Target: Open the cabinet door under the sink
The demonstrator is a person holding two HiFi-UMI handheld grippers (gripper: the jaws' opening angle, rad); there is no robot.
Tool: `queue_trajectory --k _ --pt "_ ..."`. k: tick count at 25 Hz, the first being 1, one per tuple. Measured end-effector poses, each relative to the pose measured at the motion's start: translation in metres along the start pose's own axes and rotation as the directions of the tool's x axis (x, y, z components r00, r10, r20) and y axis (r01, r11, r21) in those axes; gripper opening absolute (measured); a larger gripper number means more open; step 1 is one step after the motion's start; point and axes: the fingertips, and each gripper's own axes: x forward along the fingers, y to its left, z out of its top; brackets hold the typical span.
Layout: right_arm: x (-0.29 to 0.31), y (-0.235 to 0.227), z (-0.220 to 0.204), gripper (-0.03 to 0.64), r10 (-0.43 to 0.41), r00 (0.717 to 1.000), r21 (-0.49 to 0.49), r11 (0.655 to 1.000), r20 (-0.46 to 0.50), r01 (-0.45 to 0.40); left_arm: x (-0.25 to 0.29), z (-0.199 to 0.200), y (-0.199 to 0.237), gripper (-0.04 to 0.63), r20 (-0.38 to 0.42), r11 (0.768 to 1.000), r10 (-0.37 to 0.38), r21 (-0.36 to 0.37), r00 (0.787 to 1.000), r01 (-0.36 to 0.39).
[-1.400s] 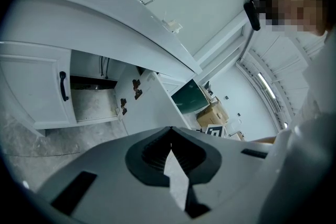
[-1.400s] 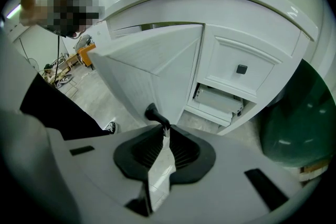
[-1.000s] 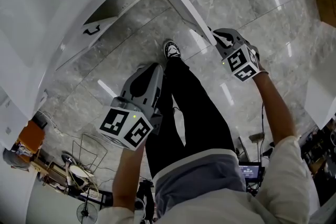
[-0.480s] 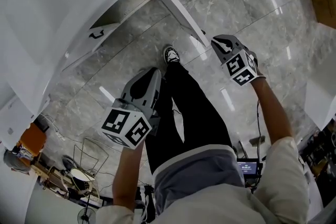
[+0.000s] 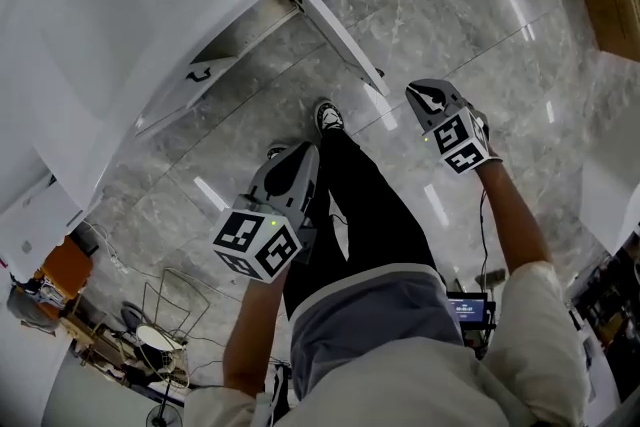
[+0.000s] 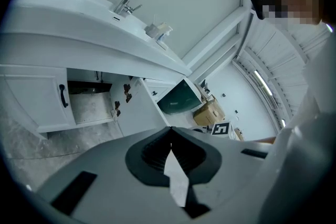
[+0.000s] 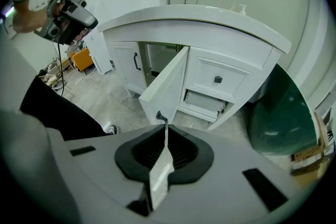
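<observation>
Cabinet door (image 7: pixel 167 84) stands open: likely stiff, light hinged panel; take dark handle (image 7: pixel 159 115) (near free edge). Left gripper (image 6: pixel 170 139) clenched, empty; right gripper (image 7: pixel 166 134) jaws just closing, nothing between.

The white sink top (image 5: pixel 100 5) curves across your upper left, and under it the cabinet door (image 5: pixel 335 25) stands swung out over the grey marble floor (image 5: pixel 240 130). Your left hand-held gripper (image 5: pixel 296 155) hovers above your black trouser leg (image 5: pixel 370 205). Your right hand-held gripper (image 5: pixel 425 93) hangs near the door's free edge, apart from it; its jaws have just been closing, with nothing seen between them.
</observation>
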Motion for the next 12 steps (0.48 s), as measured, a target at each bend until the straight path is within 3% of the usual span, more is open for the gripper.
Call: queue_trajectory --k 5,12 --pt "-0.025 0.004 0.020 0.028 -0.001 0.999 0.060 0.998 0.038 -0.001 -0.015 0.010 -0.020 -0.002 0.009 1.000 -0.005 0.025 1.000 0.005" --pt "-0.054 0.011 0.048 0.026 -0.020 0.996 0.122 0.992 0.090 0.008 -0.041 0.037 -0.026 -0.002 0.084 0.998 0.045 0.036 0.995 -0.048"
